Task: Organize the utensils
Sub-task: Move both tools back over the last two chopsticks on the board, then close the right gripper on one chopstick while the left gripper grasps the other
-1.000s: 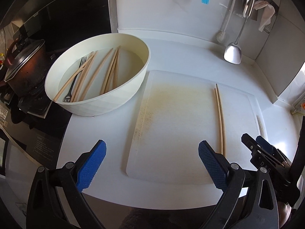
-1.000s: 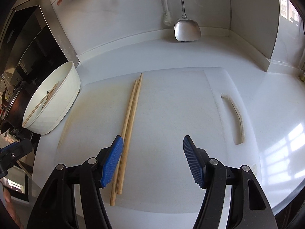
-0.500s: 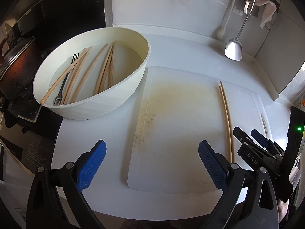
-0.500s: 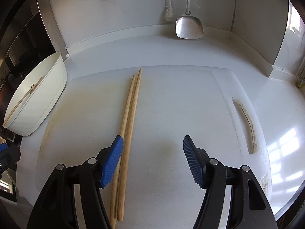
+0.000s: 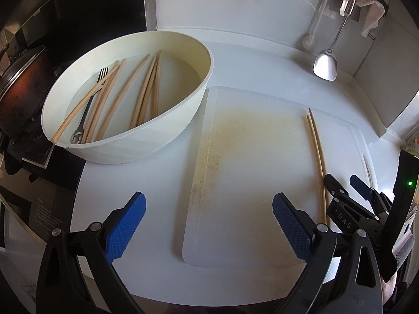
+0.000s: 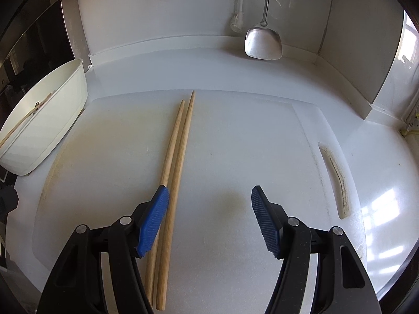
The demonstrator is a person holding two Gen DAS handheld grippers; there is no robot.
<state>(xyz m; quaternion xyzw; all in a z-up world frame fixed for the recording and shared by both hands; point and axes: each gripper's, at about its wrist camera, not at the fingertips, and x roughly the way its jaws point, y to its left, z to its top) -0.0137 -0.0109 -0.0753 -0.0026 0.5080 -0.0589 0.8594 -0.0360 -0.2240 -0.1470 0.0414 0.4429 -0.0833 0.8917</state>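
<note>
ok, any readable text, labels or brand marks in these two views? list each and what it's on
"DAS": white letters on the black body of the right tongs, seen from the left wrist view.
Dark panel at the counter's left edge: faint print, too small and blurred to read.
Bowl, cutting board, chopsticks, hanging spatula: no text visible.

Black gripper [image 6: 209, 217] arms, ribbed blue pads [image 6: 153, 221] (silver pivot screws)

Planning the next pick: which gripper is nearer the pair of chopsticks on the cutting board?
Right gripper, open over the chopsticks; left gripper sits well aside.
</note>
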